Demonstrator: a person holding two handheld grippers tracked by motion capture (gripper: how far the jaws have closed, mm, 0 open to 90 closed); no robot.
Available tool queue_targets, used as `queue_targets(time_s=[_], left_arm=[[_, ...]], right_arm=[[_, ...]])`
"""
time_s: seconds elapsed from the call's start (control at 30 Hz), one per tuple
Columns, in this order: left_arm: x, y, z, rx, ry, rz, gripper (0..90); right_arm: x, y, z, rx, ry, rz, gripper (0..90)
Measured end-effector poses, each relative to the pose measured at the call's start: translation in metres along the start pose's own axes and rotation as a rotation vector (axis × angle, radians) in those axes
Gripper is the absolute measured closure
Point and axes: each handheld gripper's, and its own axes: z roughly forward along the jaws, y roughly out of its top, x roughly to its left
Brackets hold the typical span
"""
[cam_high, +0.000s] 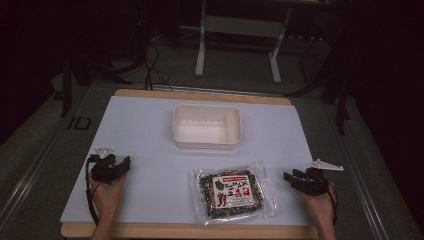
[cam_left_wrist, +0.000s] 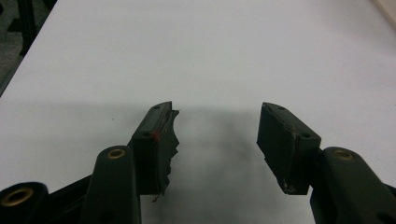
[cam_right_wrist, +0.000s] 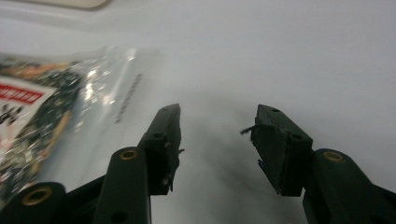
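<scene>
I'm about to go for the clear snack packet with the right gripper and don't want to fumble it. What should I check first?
1. Right gripper jaws open, nothing between them: ok.
2. Packet lying flat on the table, nothing on top of it: ok.
3. Packet edge lined up between the right jaws: not ok, it lies off to the side in the right gripper view.
4. White tray empty and upright: ok.
5. Left gripper open and apart from the packet: ok.
</scene>
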Motion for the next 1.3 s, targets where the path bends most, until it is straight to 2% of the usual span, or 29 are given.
queue_targets(time_s=[0.13,0.3,0.5,0.67,0.87,1.13,1.3], left_arm=[[-0.001,0.000,0.001,0.009,-0.004,-0.001,44.4],[-0.002,0.000,0.002,0.007,-0.001,0.012,44.4],[-0.003,0.000,0.002,0.014,0.000,0.017,44.0],[-0.003,0.000,0.002,0.017,0.003,0.023,43.6],[-0.004,0.000,0.002,0.021,0.004,0.025,43.6],[-0.004,0.000,0.003,0.024,0.002,0.023,43.1],[-0.005,0.000,0.003,0.028,0.007,0.029,42.9]], right_arm=[[0.008,-0.004,-0.001,-0.001,0.033,-0.028,48.9],[0.017,-0.004,0.003,0.010,0.066,-0.035,48.7],[0.028,0.000,0.012,0.024,0.116,-0.050,48.1],[0.035,0.002,0.021,0.058,0.157,-0.060,46.7],[0.035,0.001,0.028,0.071,0.204,-0.026,45.1],[0.038,0.002,0.032,0.090,0.243,-0.018,48.9],[0.033,0.004,0.025,0.053,0.315,0.011,56.0]])
